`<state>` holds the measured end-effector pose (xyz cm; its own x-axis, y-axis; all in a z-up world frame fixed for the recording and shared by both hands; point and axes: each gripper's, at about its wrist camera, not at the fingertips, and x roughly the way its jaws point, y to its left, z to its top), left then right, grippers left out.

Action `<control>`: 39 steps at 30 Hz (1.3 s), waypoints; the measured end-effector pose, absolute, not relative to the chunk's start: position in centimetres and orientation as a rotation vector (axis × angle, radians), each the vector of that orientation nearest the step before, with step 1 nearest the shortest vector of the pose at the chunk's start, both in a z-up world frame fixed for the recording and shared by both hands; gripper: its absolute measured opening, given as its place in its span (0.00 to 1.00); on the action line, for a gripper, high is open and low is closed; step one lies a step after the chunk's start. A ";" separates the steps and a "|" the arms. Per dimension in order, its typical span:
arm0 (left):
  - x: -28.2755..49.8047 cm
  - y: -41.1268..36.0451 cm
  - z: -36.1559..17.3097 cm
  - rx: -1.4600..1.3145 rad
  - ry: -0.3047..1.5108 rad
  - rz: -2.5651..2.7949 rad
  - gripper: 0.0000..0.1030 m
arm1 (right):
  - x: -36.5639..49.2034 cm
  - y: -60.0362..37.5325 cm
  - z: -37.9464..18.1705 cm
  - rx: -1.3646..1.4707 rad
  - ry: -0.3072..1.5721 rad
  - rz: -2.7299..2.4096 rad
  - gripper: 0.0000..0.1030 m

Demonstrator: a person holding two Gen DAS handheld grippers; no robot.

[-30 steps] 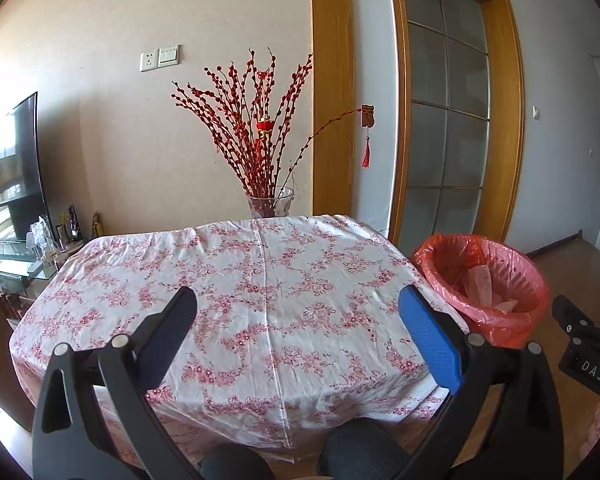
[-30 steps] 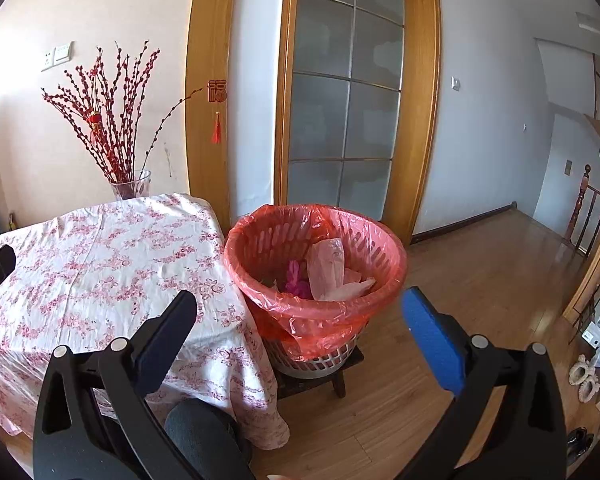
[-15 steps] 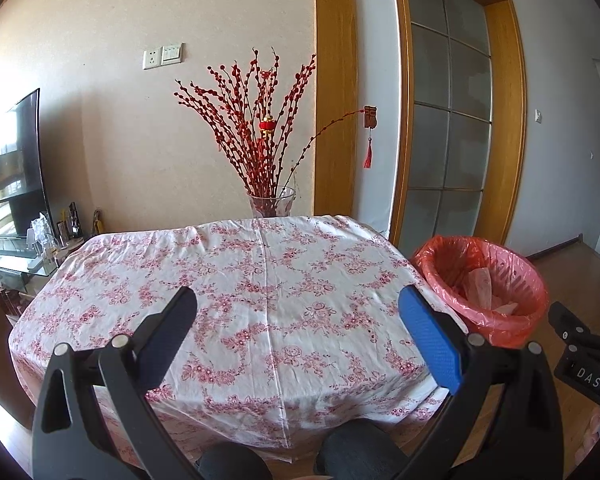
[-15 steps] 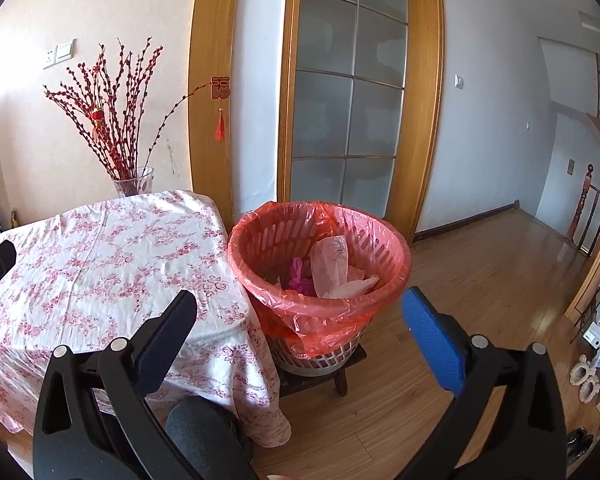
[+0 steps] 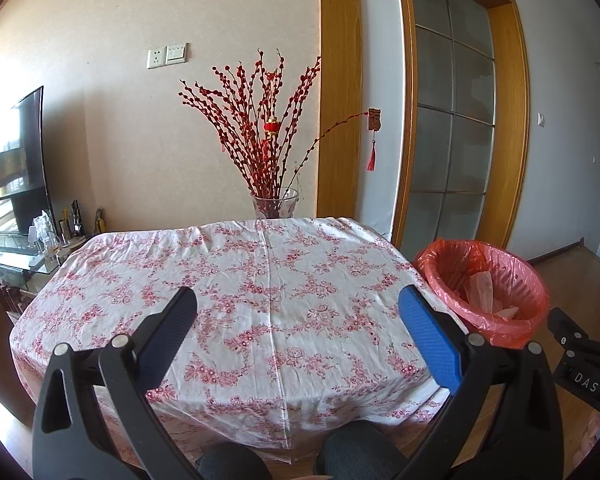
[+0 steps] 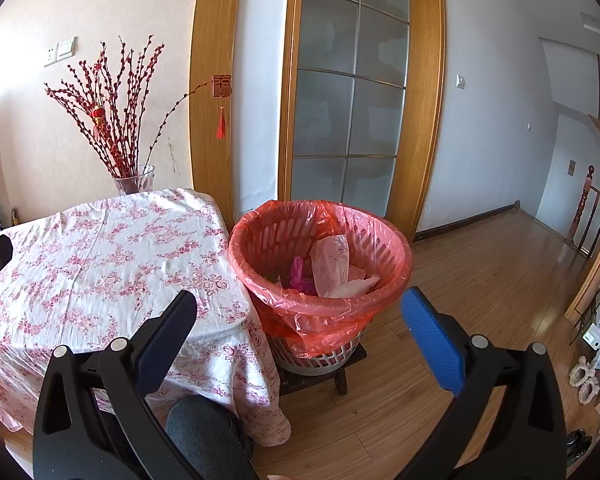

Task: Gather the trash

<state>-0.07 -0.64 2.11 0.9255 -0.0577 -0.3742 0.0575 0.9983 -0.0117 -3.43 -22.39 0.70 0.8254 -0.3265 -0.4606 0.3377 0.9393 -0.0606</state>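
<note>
Above the table (image 5: 268, 280), both claws wide, empty.

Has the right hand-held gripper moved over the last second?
Yes, slightly. In its own view the red-lined plastic trash basket sits a bit higher against the open right hand-held gripper and looks no larger, so it has tilted or dipped slightly downward.

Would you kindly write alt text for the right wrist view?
The open right gripper points at a bin lined with a red bag, holding pink and white trash, on a low stool beside a table with a floral cloth. Behind stand a vase of red branches and a glass door.
</note>
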 end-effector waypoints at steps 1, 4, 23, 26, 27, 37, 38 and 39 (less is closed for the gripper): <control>-0.1 -0.6 2.1 -0.002 0.384 -0.059 0.96 | -3.4 -22.4 0.7 0.024 0.486 -0.353 0.98; 0.0 -0.6 2.1 -0.001 0.384 -0.059 0.96 | -3.4 -22.4 0.7 0.024 0.486 -0.354 0.98; 0.1 -0.7 1.9 0.000 0.391 -0.058 0.96 | -3.4 -22.6 0.6 0.023 0.486 -0.354 0.98; 0.2 -0.7 1.9 0.000 0.391 -0.058 0.96 | -3.4 -22.7 0.6 0.022 0.486 -0.353 0.98; 0.2 -0.7 1.9 0.000 0.392 -0.058 0.96 | -3.3 -22.7 0.6 0.023 0.487 -0.353 0.98; 0.1 -0.7 1.8 -0.001 0.394 -0.053 0.96 | -3.3 -22.7 0.7 0.020 0.484 -0.352 0.98; 0.1 -0.7 1.8 -0.002 0.395 -0.054 0.96 | -3.2 -22.8 0.7 0.019 0.484 -0.351 0.98; 0.2 -0.6 1.8 -0.003 0.397 -0.053 0.96 | -3.2 -22.8 0.7 0.020 0.485 -0.350 0.98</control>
<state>0.17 -0.64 1.75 0.9210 -0.0525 -0.3860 0.0514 0.9986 -0.0132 -3.18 -22.78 0.73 0.8263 -0.3252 -0.4599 0.3346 0.9402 -0.0638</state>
